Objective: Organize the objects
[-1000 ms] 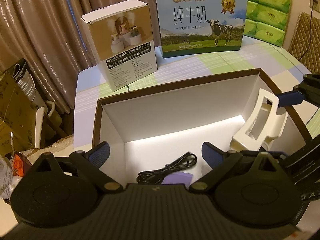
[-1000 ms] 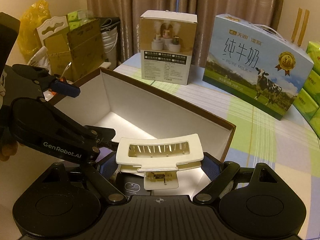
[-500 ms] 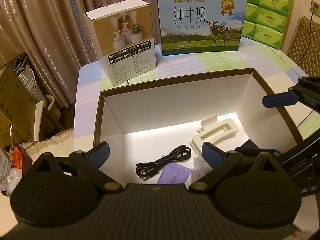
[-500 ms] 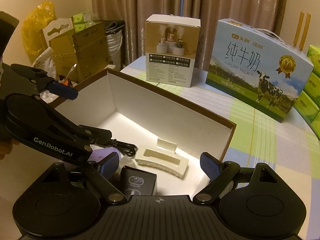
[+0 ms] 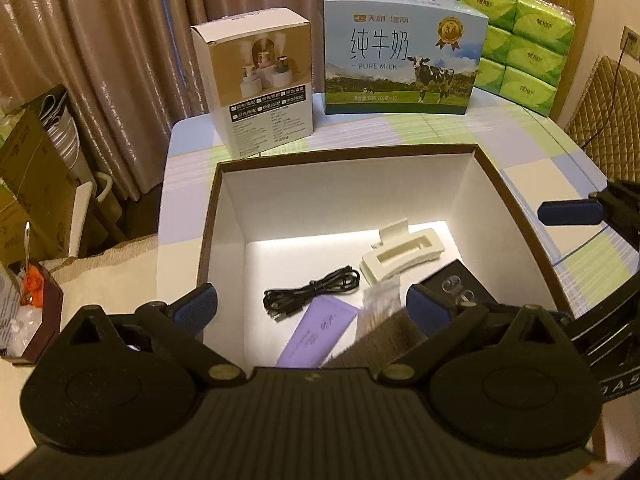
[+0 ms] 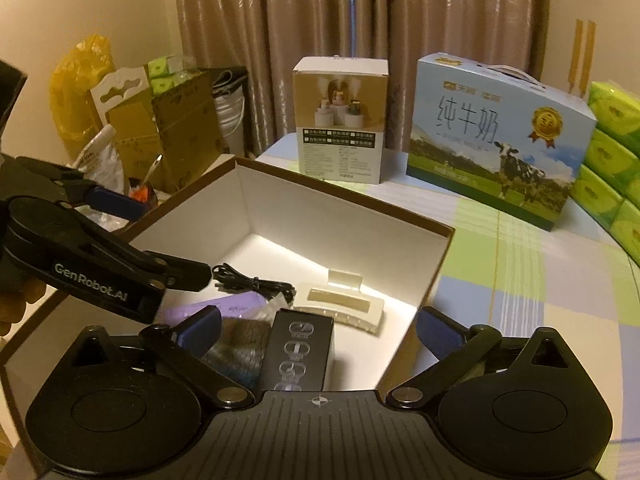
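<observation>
Both my grippers hang over the near edge of the brown-rimmed white cardboard box [image 5: 224,216], and both are empty. My left gripper [image 5: 308,306] has its blue-padded fingers spread wide, and my right gripper [image 6: 320,326] is spread wide as well. The cream plastic claw hair clip [image 5: 402,254] lies flat on the box floor, clear of both. Beside it lies a coiled black cable [image 5: 312,292], with a lilac flat packet [image 5: 316,336] nearer me and a small black carton [image 6: 298,350] against the clip's near side.
</observation>
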`<state>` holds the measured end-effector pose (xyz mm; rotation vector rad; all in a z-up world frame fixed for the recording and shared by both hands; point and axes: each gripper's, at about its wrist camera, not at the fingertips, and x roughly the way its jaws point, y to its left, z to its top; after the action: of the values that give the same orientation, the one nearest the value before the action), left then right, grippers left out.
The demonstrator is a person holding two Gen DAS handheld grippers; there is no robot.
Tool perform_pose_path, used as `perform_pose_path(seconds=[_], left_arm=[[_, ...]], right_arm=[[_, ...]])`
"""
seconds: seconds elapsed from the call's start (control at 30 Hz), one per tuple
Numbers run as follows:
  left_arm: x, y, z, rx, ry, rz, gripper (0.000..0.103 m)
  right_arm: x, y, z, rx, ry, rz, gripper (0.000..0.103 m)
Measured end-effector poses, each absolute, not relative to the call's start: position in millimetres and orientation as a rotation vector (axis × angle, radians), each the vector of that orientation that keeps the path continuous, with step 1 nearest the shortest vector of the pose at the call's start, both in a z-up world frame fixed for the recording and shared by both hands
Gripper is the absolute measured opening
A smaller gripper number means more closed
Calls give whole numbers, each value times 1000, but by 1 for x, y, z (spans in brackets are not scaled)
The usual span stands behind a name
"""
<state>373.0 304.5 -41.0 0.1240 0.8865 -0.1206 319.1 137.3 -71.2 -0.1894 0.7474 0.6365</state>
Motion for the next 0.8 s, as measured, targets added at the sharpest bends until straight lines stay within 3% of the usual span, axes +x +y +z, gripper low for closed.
perform_pose_path(seconds=[0.8], left_arm=[[238, 292, -2, 46, 841, -80, 102]], right_arm=[[215, 77, -41, 85, 813, 547, 101]])
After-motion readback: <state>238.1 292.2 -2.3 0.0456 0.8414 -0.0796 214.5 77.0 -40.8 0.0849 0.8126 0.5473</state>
